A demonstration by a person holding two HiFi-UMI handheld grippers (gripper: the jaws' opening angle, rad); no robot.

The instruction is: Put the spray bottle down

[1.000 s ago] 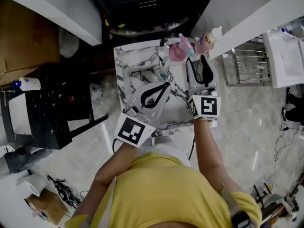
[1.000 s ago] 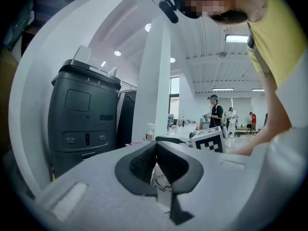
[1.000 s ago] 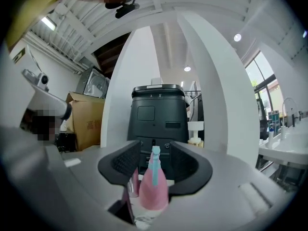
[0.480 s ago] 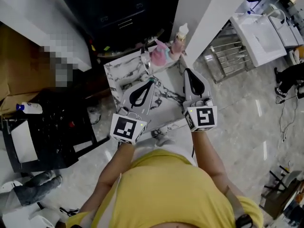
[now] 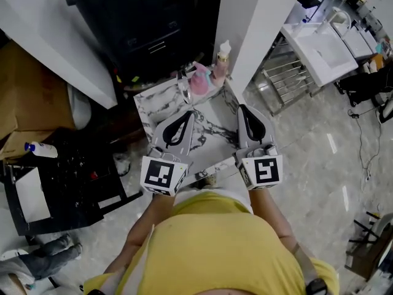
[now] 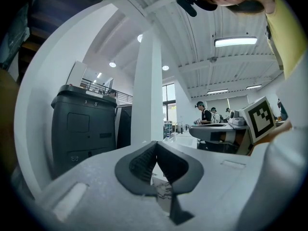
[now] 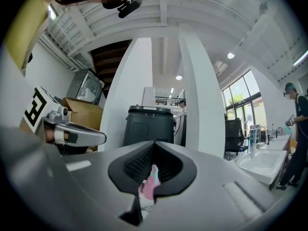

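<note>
Right gripper point(image 5: 243, 109) is clenched on nothing, and the left gripper point(image 5: 188, 115) beside it is closed and empty too. Both are held level over the near part of the marble table point(image 5: 215, 126). Farther off, the pink spray bottle point(image 5: 198, 82) stands upright at the table's far edge, apart from either gripper (job done, I'd say). The next move calls only for staying clear of it. No label on it is legible.

Saw only a pink sliver of spray bottle point(image 7: 148, 186) past the right gripper point(image 7: 154, 148); only a scrap of marble table point(image 6: 161, 191) past the left gripper point(image 6: 157, 148).
</note>
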